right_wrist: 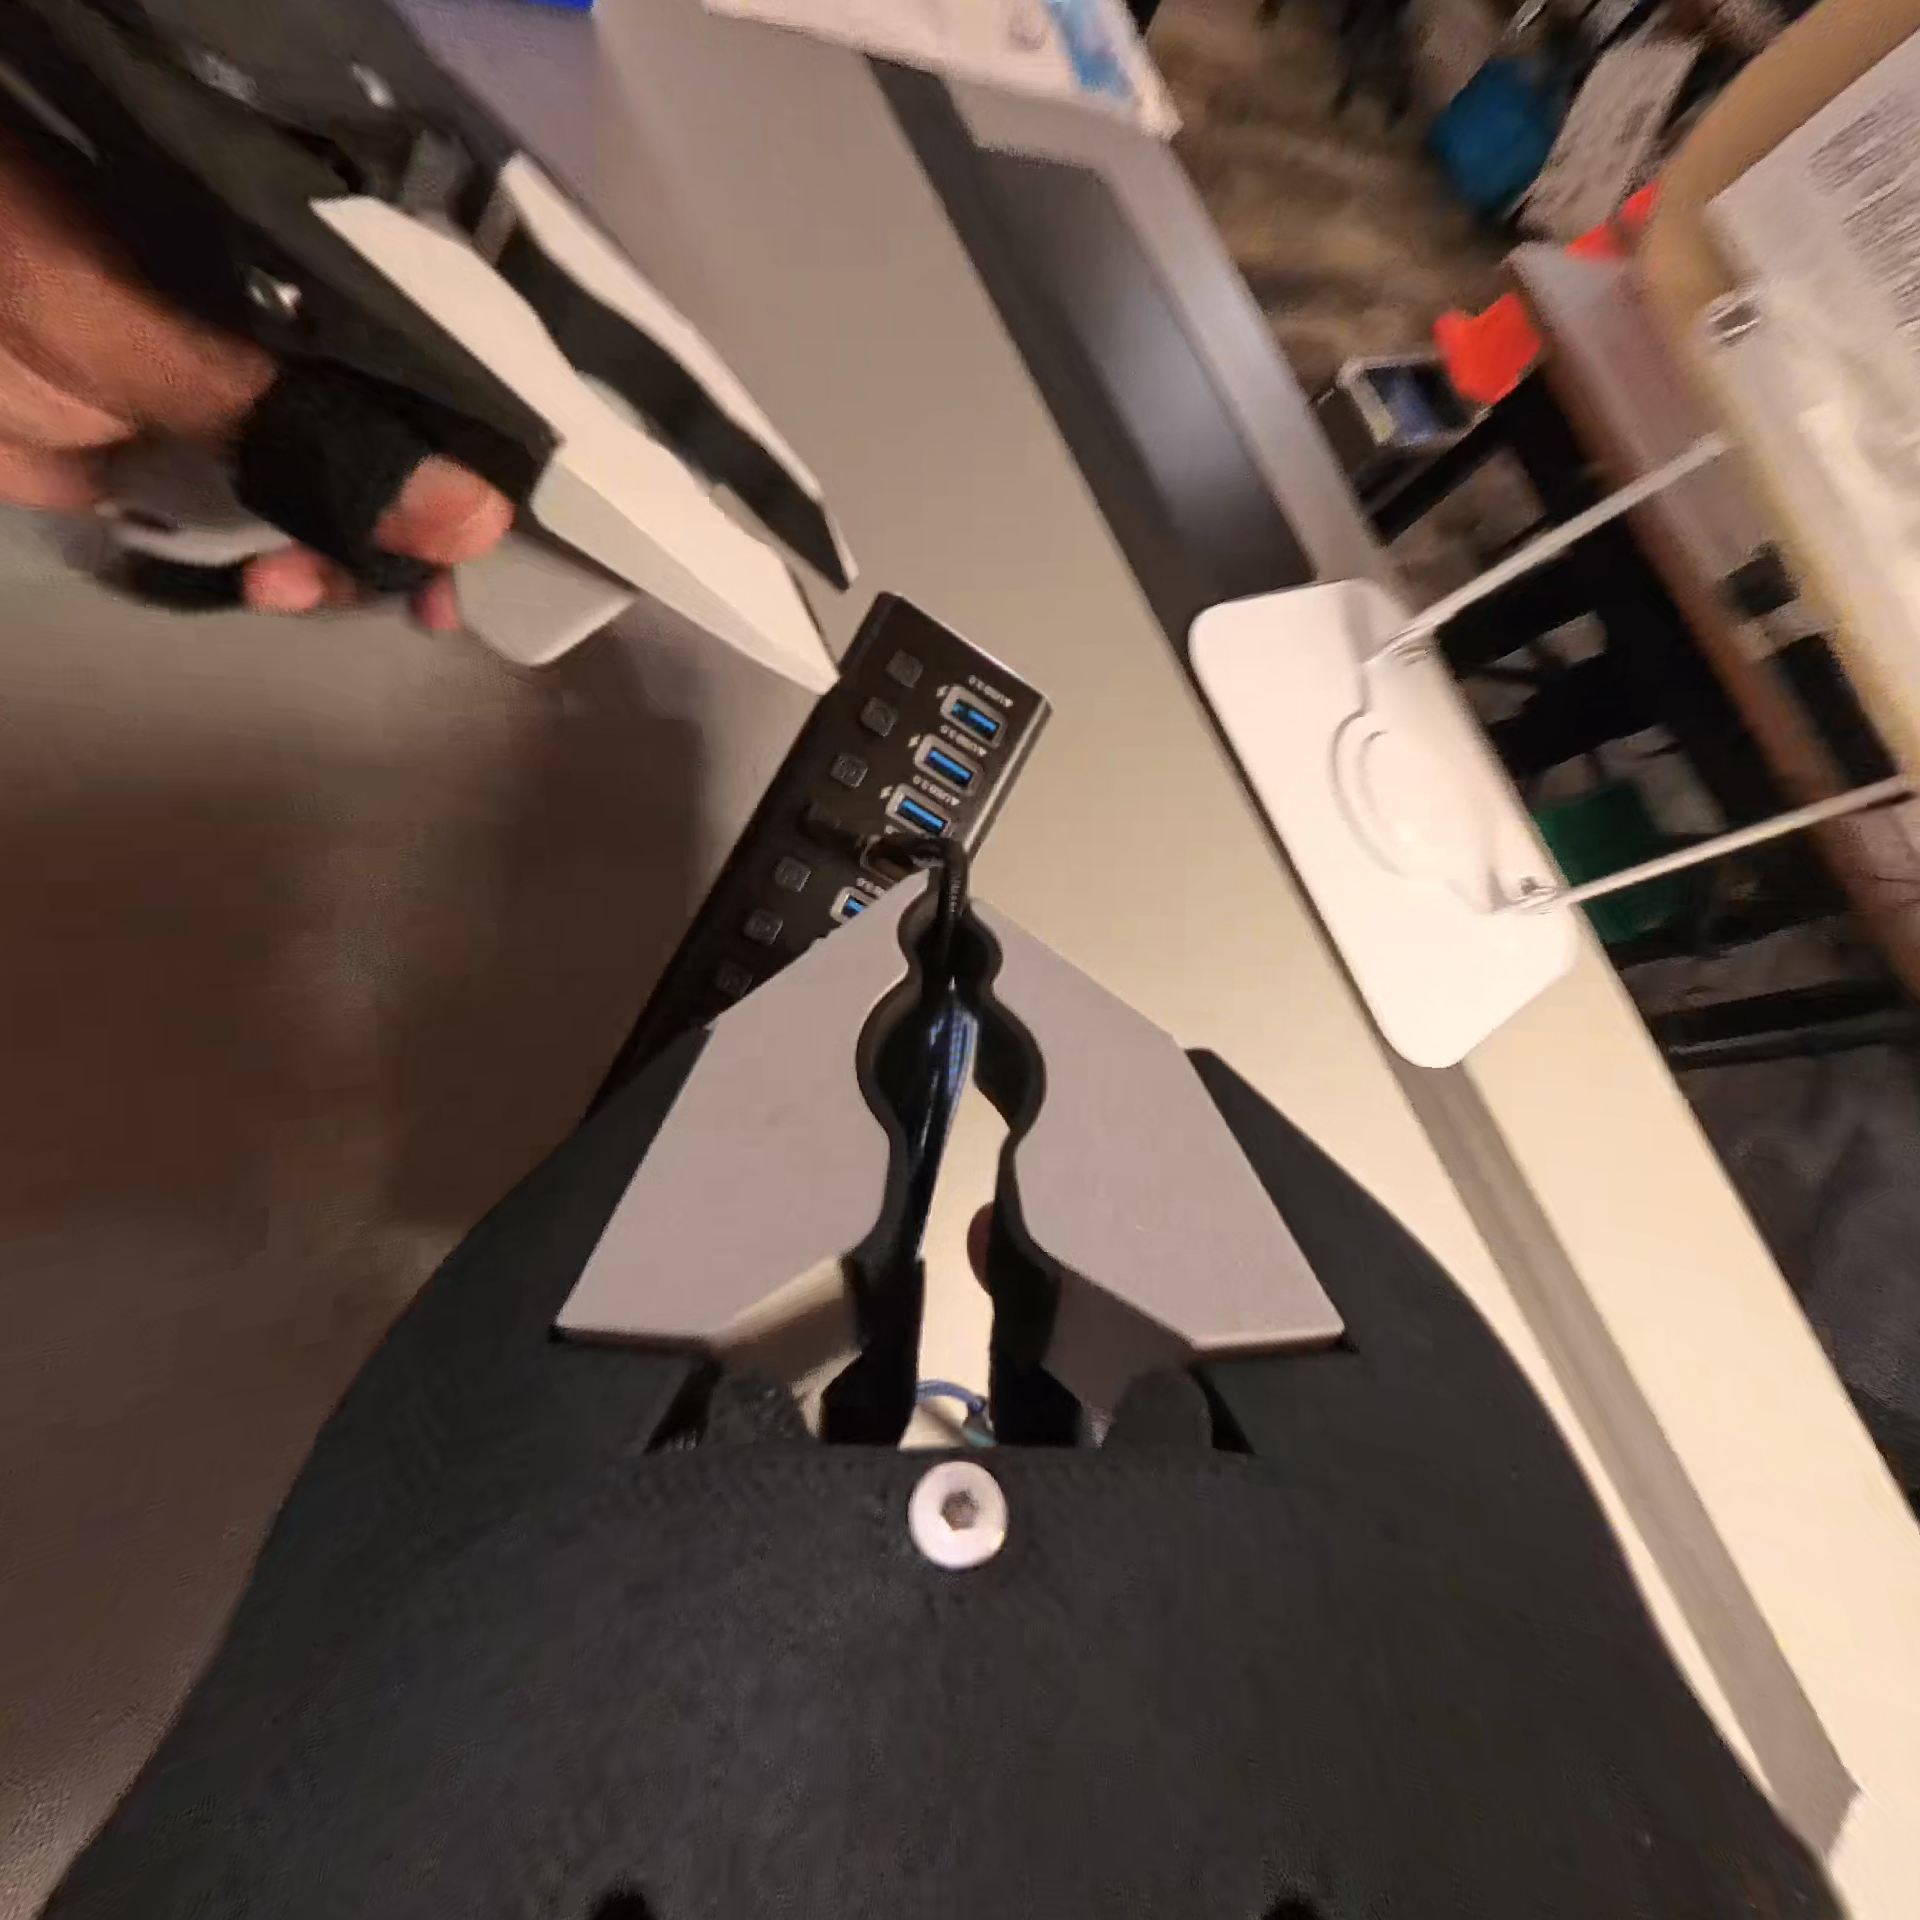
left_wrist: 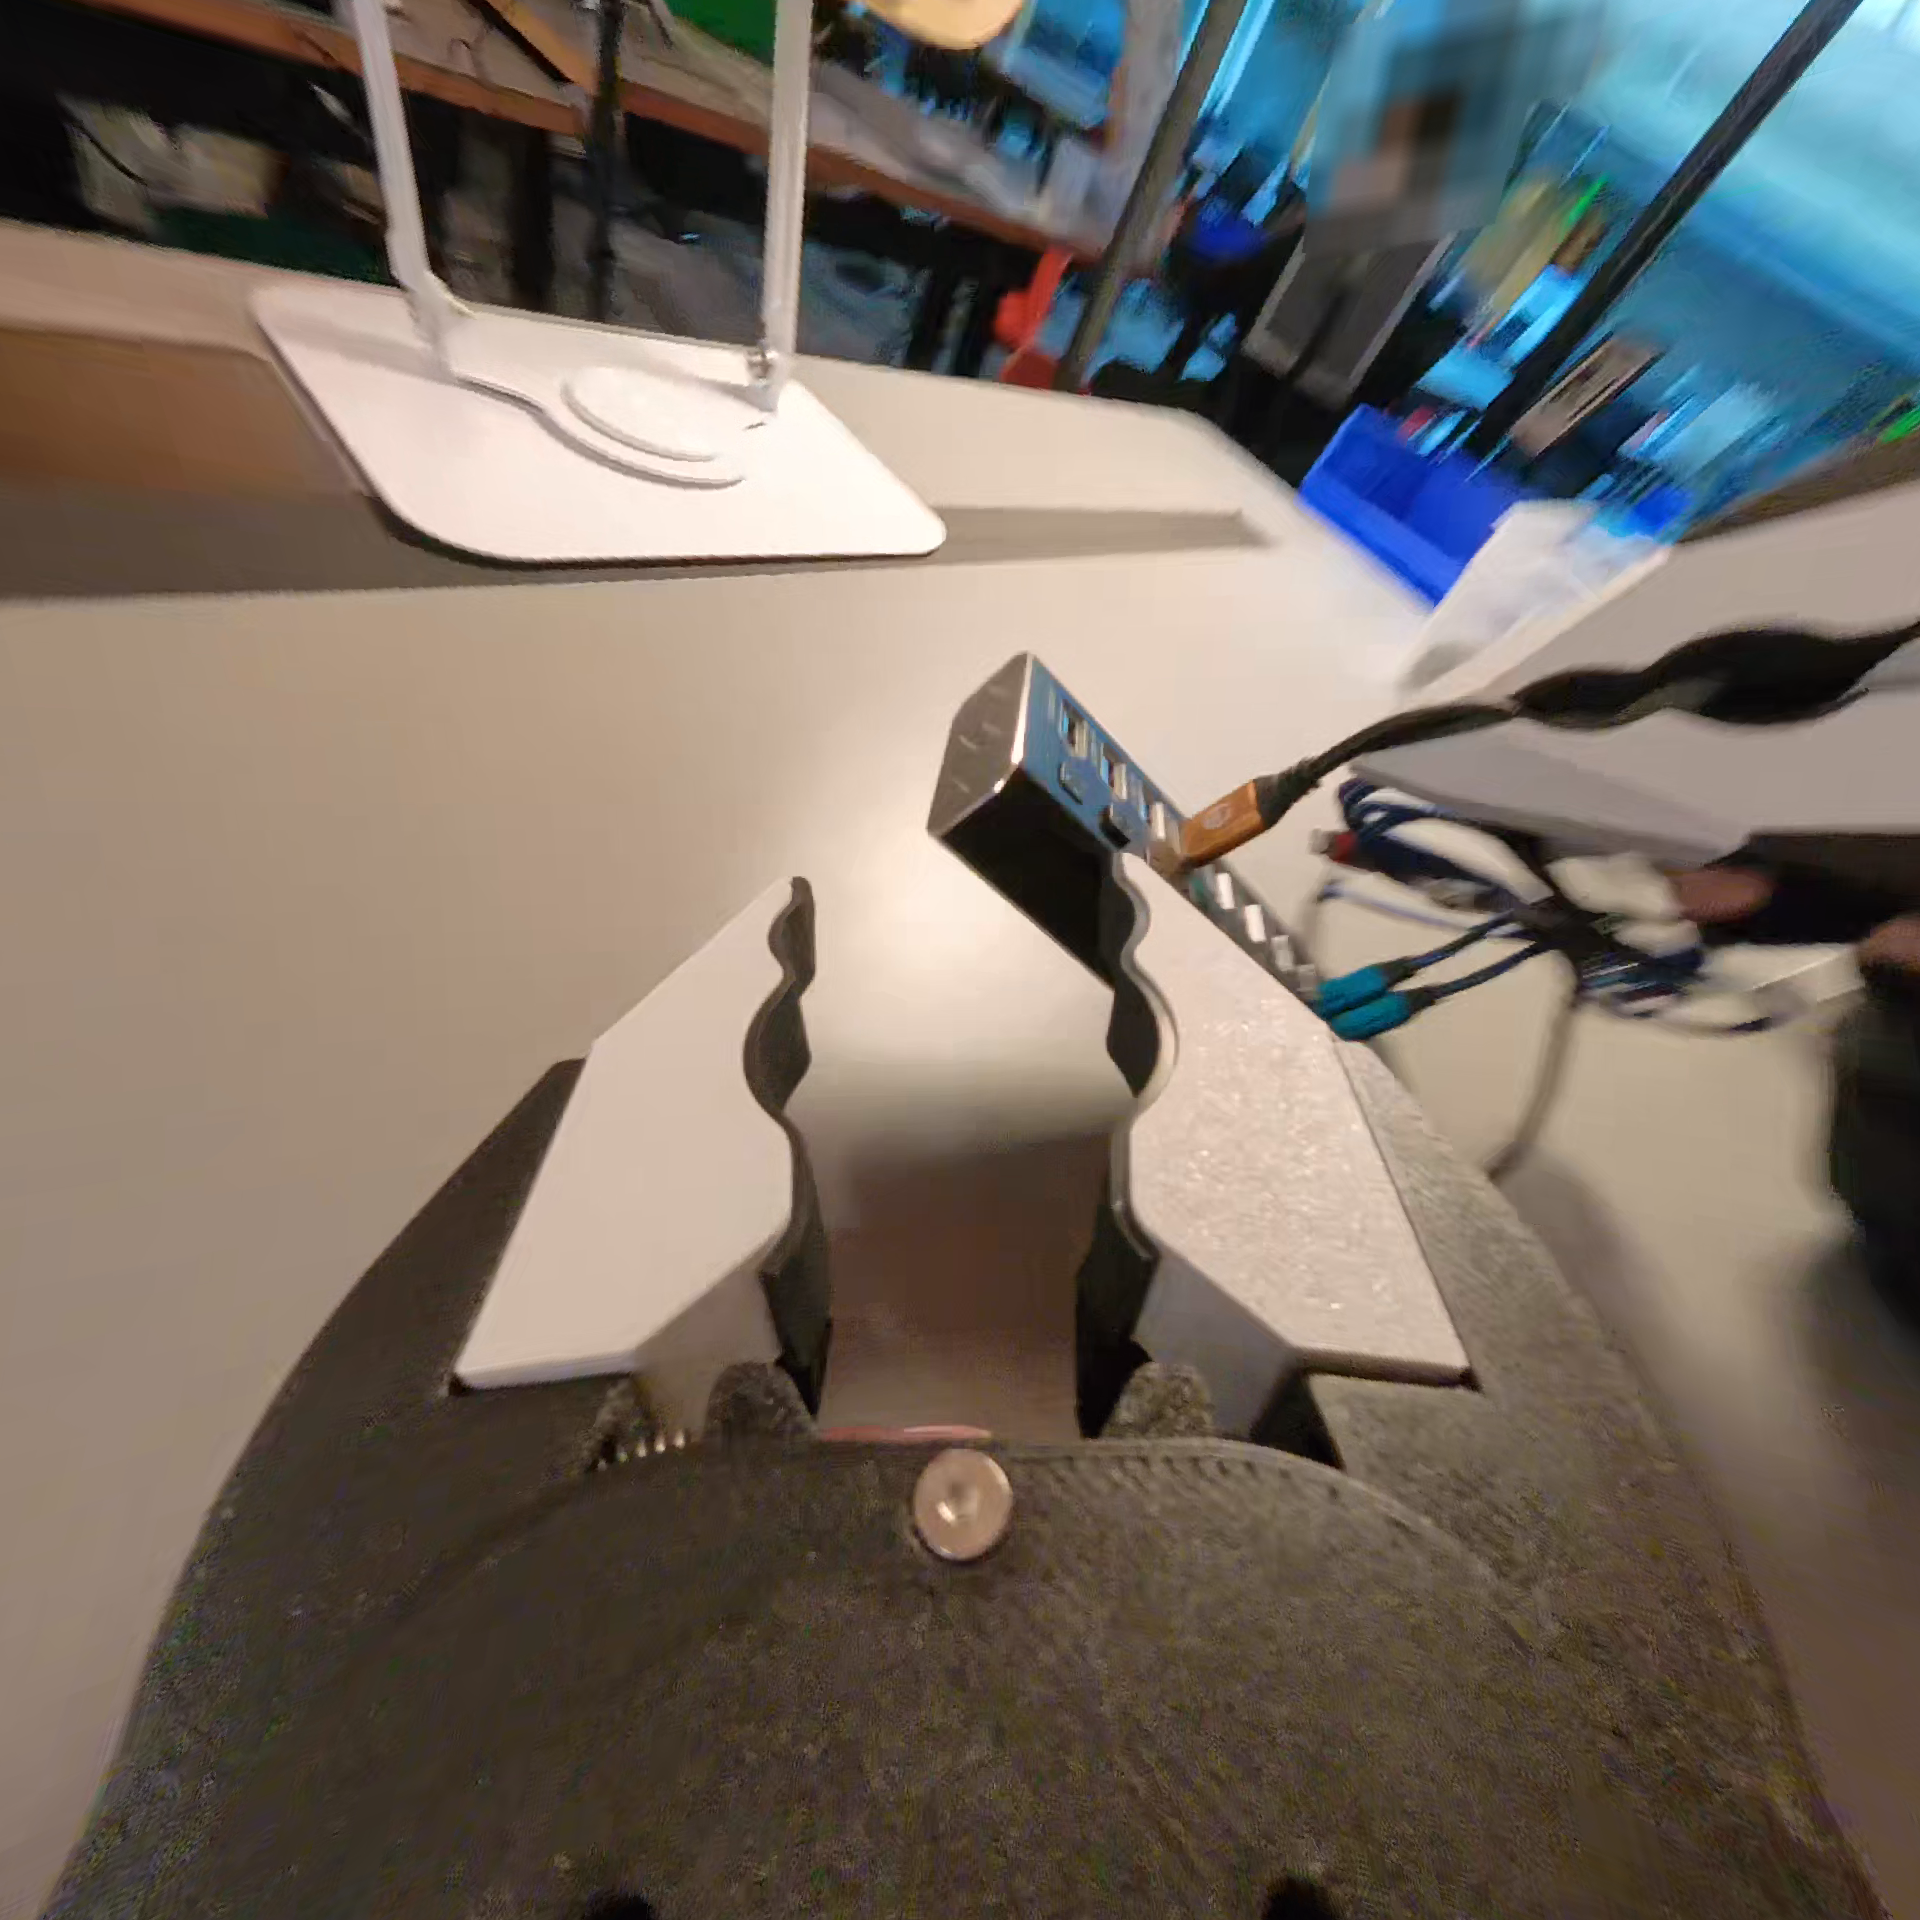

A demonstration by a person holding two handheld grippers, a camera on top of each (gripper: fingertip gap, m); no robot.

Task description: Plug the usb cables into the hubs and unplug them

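A pale grey table (left_wrist: 364, 831) holds a black USB hub (right_wrist: 914, 790) near the middle. The left gripper (left_wrist: 961, 914) has its jaws wide apart, holding nothing, its right finger just touching the hub's end. The right gripper (right_wrist: 951, 914) has its jaws pinched tight on a dark USB cable (right_wrist: 940, 1039), right at the hub's ports. A white stand base (left_wrist: 603, 457) sits by the far edge, with bare table in between.

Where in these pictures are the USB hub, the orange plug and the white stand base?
USB hub (right_wrist: 940, 769): right wrist view, on its port face.
Orange plug (left_wrist: 1221, 826): left wrist view, on its orange shell at the hub.
White stand base (left_wrist: 623, 468): left wrist view, on its flat plate.
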